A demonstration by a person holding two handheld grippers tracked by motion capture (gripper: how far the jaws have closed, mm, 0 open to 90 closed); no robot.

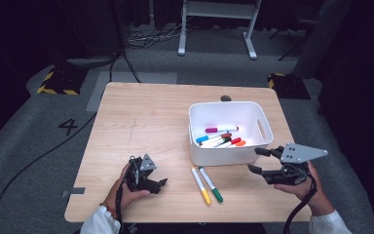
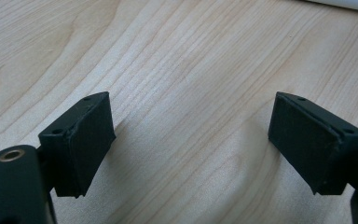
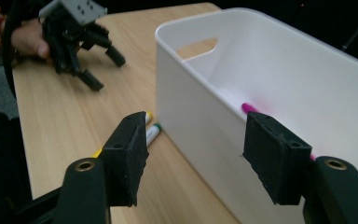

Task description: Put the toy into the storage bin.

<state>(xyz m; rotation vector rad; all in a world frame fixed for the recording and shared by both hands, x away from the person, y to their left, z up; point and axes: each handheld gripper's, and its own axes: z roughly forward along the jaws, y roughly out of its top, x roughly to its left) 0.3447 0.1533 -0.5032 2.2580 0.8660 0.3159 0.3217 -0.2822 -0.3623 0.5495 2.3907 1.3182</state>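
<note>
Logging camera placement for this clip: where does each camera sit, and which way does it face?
High view: above the person's side, looking forward and down on the table, white bin and both hands with grippers.
Left gripper view: on the left gripper, looking down at bare wood between its open fingers.
Right gripper view: on the right gripper, facing along the bin's wall toward the left gripper.
Shared: high and right gripper views both show the bin, the yellow marker and the green marker.
</note>
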